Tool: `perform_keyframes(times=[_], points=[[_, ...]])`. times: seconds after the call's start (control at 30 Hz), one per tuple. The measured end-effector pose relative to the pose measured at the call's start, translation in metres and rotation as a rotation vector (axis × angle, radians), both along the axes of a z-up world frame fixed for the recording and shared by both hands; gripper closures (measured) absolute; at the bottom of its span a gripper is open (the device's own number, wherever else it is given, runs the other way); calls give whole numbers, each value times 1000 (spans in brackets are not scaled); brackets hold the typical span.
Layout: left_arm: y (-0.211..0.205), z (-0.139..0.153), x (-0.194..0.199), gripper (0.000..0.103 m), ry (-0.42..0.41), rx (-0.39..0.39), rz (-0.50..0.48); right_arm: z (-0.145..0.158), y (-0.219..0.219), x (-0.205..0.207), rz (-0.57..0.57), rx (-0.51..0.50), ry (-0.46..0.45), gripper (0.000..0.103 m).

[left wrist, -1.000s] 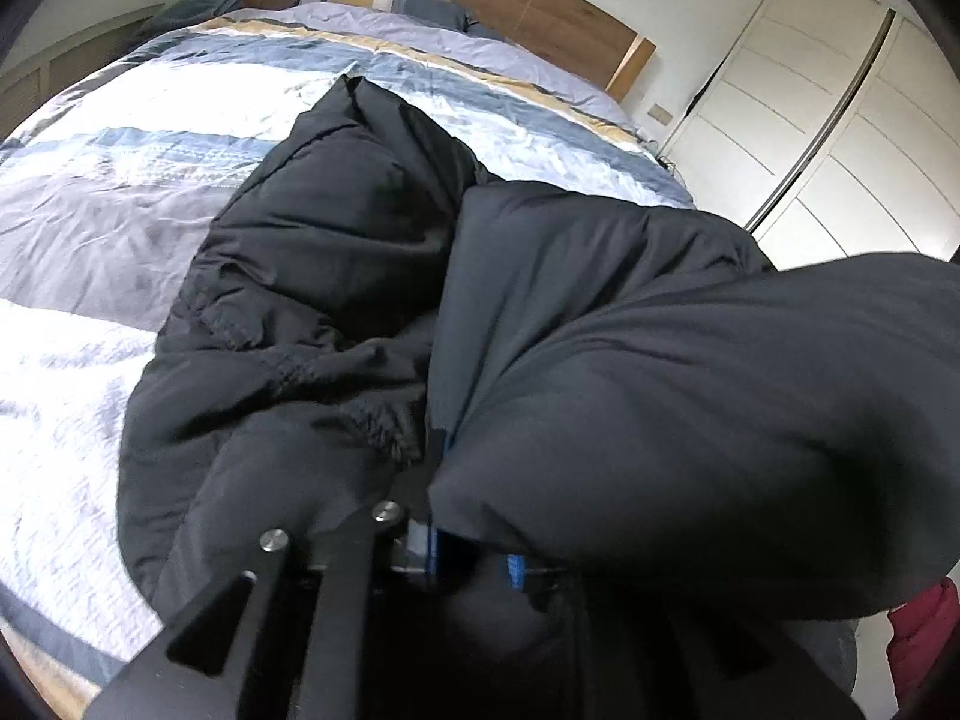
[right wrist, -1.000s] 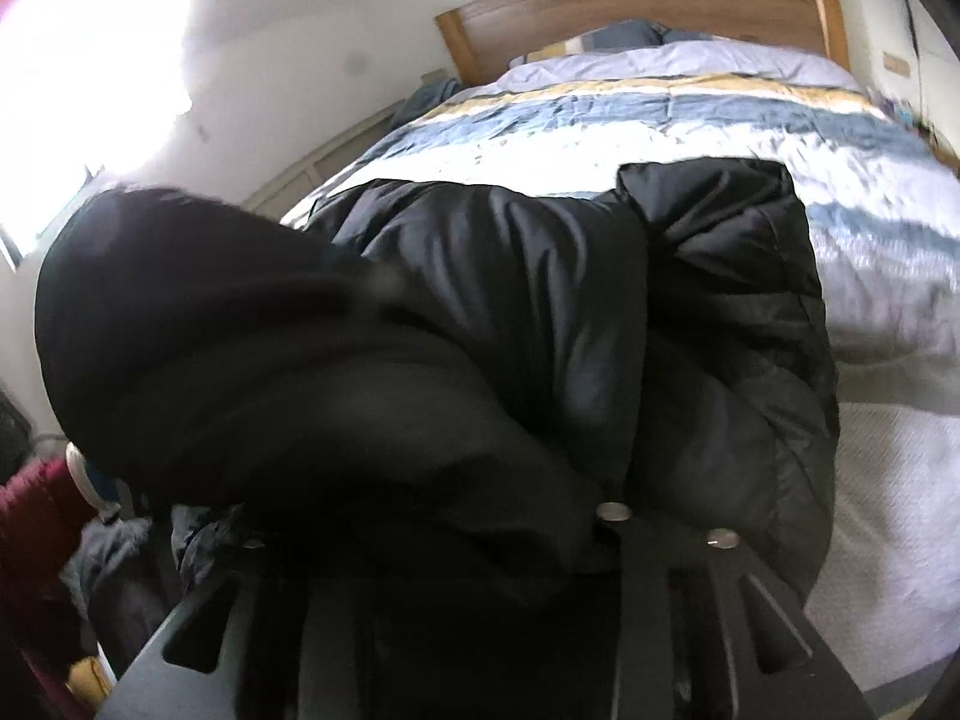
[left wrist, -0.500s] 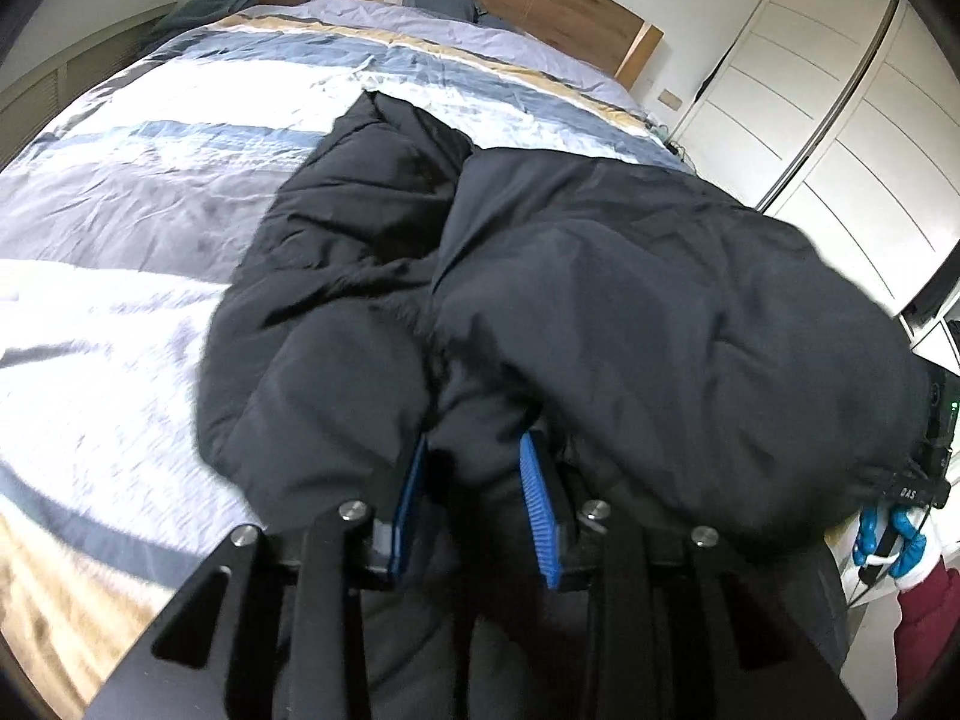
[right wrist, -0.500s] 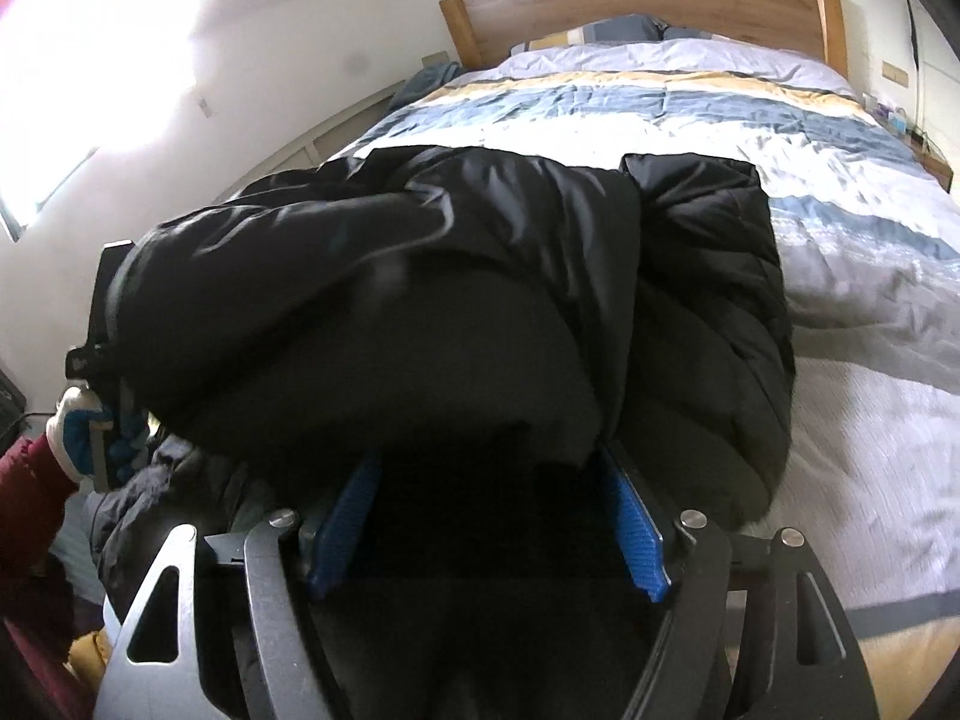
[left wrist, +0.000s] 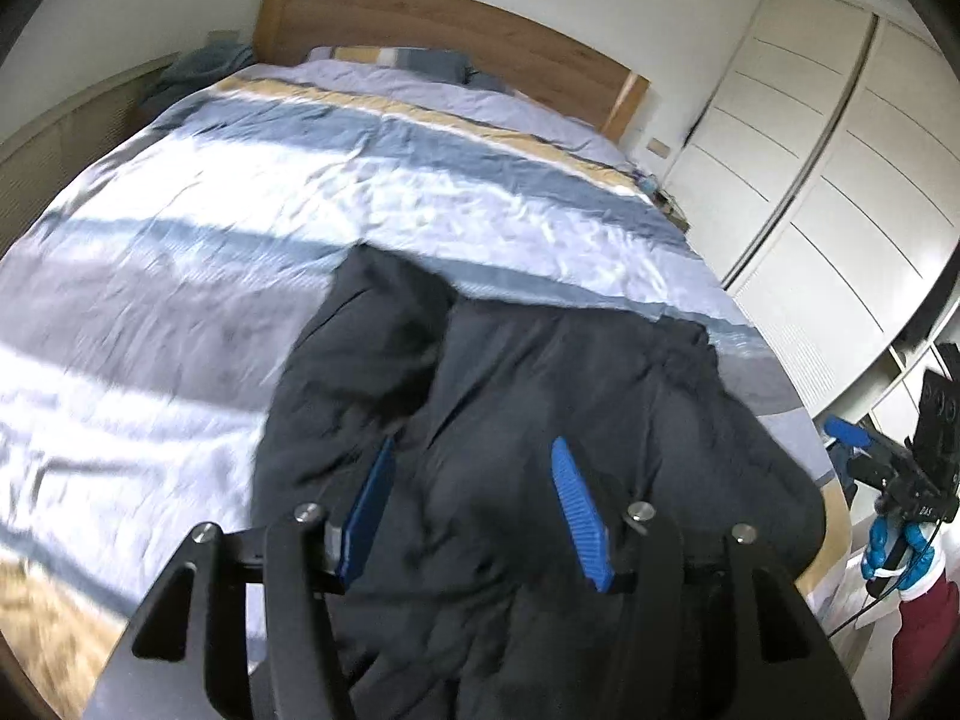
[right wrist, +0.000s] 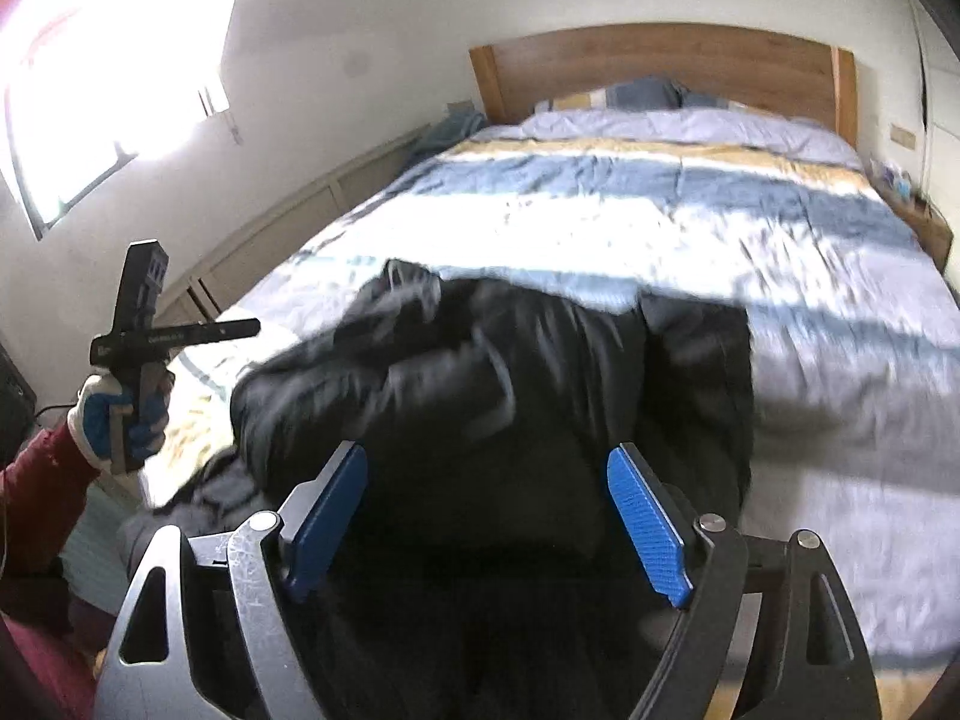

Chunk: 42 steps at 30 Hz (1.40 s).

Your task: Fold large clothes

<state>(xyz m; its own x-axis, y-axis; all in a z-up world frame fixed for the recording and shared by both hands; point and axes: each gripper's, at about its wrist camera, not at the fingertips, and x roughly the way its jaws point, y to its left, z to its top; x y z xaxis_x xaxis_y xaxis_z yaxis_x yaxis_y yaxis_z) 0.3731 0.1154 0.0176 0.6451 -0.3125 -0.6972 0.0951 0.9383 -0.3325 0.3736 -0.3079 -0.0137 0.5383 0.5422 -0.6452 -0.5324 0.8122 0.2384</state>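
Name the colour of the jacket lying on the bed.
Black, or very dark charcoal: the jacket shows best in the left wrist view.

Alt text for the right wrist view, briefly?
A black padded jacket lies bunched on a striped bed. The right hand-held gripper hangs above it, jaws opening, nothing gripped. At left, a gloved hand holds the left hand-held gripper.

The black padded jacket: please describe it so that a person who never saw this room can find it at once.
Start from the bed with the wooden headboard and the striped blue, white and yellow duvet. On the duvet's near end, far from the pillows, lies the black padded jacket, folded into a bulky heap. It is the only dark thing on the pale bedding.
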Motion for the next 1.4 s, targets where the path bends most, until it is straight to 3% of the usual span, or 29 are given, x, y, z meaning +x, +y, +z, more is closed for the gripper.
perform_keyframes(times=[0.3, 0.47, 0.63, 0.77, 0.97, 1.2, 1.4], points=[[-77, -13, 81, 50, 33, 61, -146, -18, 60, 84, 9, 17, 30, 21], [-94, -57, 99, 50, 90, 87, -151, -57, 80, 107, 18, -38, 79, 21], [-94, -106, 100, 44, 90, 121, -132, -103, 82, 109, 6, -108, 103, 20], [-98, -126, 104, 44, 105, 141, -126, -128, 81, 106, -7, -146, 96, 20], [-105, -107, 87, 45, 116, 232, -123, -119, 87, 95, -32, -224, 131, 21], [-107, -68, 24, 45, 41, 204, -149, -89, 69, 35, 13, -187, 96, 21], [-119, -94, -7, 44, 56, 280, -183, -108, 61, 4, 9, -231, 99, 21]])
